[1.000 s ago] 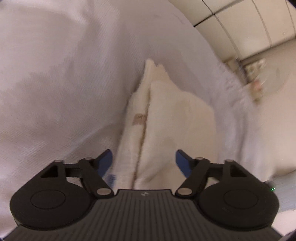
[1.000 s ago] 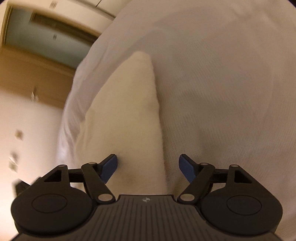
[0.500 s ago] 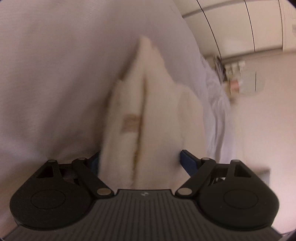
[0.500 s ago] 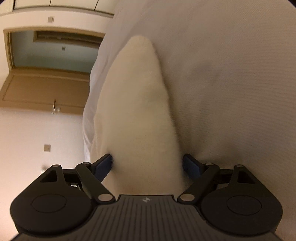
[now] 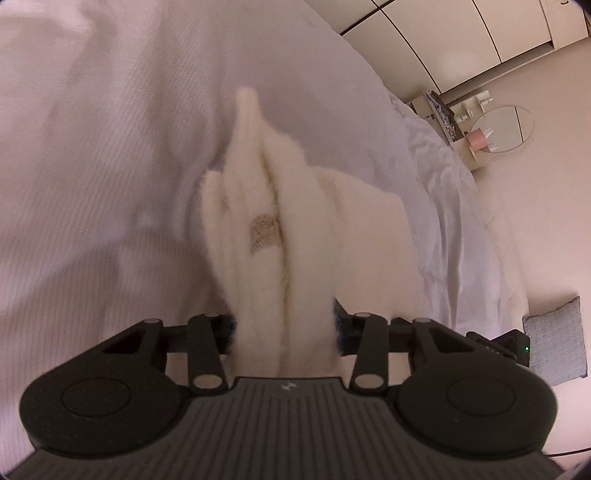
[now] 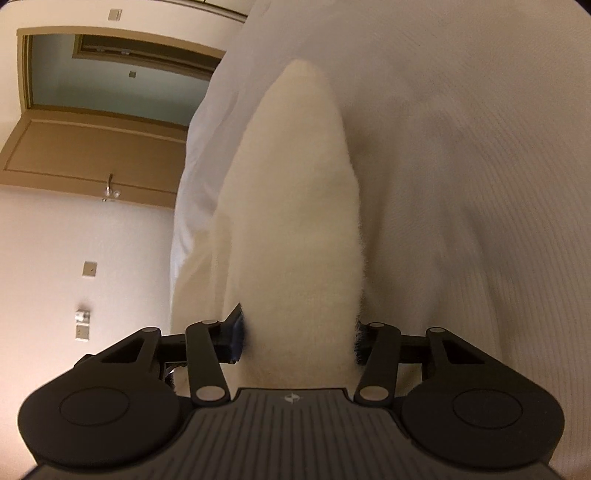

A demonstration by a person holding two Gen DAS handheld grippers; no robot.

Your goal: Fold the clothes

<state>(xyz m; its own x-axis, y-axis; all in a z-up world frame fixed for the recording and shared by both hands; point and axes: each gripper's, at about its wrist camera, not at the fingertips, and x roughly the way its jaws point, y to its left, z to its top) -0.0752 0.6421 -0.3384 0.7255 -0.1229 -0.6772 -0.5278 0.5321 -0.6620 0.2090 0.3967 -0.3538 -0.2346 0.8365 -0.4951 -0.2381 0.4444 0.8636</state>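
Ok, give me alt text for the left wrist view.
The left gripper is closing on a bunched cream fuzzy garment with a tan patch, over a white bedspread. A vanity mirror stands far right.

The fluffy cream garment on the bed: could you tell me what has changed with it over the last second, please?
Both claws went from wide open around the garment to closing on it: the left claw now pinches its bunched edge, the right claw its other end. The cloth is gathered narrower and taller. The white bedspread lies as before.

White-sheeted bed, wooden door, pale cupboards, round mirror, warm dim light.
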